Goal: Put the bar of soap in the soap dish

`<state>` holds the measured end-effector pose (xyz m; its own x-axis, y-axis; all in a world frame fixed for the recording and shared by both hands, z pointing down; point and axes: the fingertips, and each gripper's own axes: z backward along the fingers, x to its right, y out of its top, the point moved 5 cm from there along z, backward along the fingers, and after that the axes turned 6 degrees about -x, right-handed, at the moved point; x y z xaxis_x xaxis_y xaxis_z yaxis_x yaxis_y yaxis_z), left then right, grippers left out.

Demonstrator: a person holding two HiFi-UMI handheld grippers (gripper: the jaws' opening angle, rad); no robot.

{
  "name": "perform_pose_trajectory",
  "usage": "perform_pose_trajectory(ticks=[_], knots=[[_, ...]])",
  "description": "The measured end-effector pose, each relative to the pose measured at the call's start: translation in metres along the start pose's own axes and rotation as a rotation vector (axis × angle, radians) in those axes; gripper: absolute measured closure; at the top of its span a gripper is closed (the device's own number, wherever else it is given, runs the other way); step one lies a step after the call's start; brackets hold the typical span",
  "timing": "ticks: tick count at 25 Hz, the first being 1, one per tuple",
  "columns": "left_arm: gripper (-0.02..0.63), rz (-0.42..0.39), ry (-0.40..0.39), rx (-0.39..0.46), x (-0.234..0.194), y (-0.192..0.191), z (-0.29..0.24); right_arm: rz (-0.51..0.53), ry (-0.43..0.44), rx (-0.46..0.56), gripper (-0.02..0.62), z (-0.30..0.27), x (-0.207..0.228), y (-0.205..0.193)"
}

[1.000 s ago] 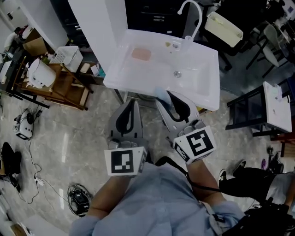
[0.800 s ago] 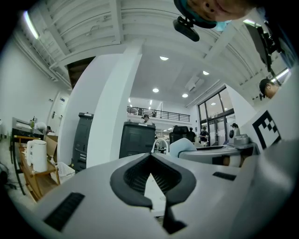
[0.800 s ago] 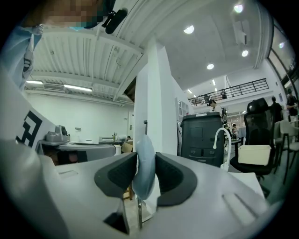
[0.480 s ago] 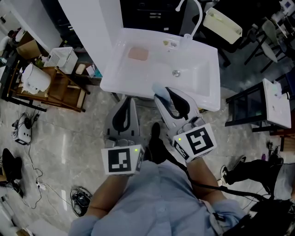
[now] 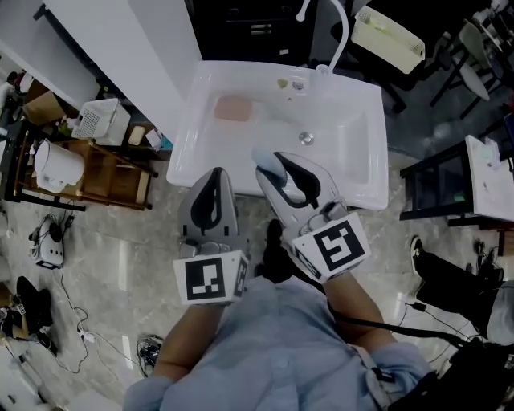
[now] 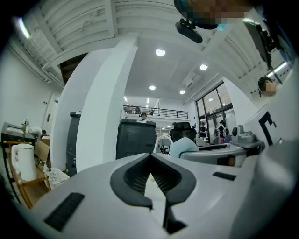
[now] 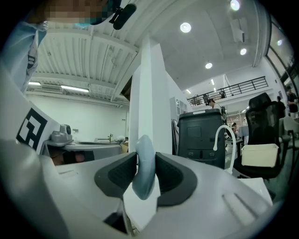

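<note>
A white sink point(image 5: 357, 172) stands ahead of me, and a pink rectangular soap dish point(image 5: 234, 107) lies in its far left corner. My right gripper point(image 5: 273, 160) is shut on a pale blue bar of soap point(image 5: 267, 163), held on edge over the sink's front rim. The right gripper view shows the soap point(image 7: 144, 173) pinched between the dark pads point(image 7: 169, 179). My left gripper point(image 5: 215, 175) hangs beside it at the sink's front left edge. It is shut with nothing in it, and the left gripper point(image 6: 150, 161) pads meet at the tip.
A curved white faucet point(image 5: 336, 22) rises at the sink's back, with the drain point(image 5: 306, 138) in the basin. A white column point(image 5: 120, 56) and a wooden shelf point(image 5: 108, 172) stand at the left. A dark table point(image 5: 446, 189) stands at the right.
Both grippers have moved forward toward the sink. The right one, still holding the soap, now reaches over the front rim, and the left tip reaches the sink's edge.
</note>
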<state>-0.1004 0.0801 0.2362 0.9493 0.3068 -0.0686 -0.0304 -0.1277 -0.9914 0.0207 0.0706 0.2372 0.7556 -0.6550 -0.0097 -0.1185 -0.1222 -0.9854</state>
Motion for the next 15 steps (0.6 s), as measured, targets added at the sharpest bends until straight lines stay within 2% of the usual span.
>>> perform_pose_trajectory(ticks=[7, 15], knots=[[0.600, 0.000, 0.026, -0.041, -0.006, 0.001, -0.068, -0.034, 0.023, -0.022, 0.474, -0.042, 0.057, -0.004], [0.600, -0.020, 0.059, -0.041, -0.004, 0.015, -0.133, -0.029, 0.079, -0.017, 0.474, -0.080, 0.111, 0.004]])
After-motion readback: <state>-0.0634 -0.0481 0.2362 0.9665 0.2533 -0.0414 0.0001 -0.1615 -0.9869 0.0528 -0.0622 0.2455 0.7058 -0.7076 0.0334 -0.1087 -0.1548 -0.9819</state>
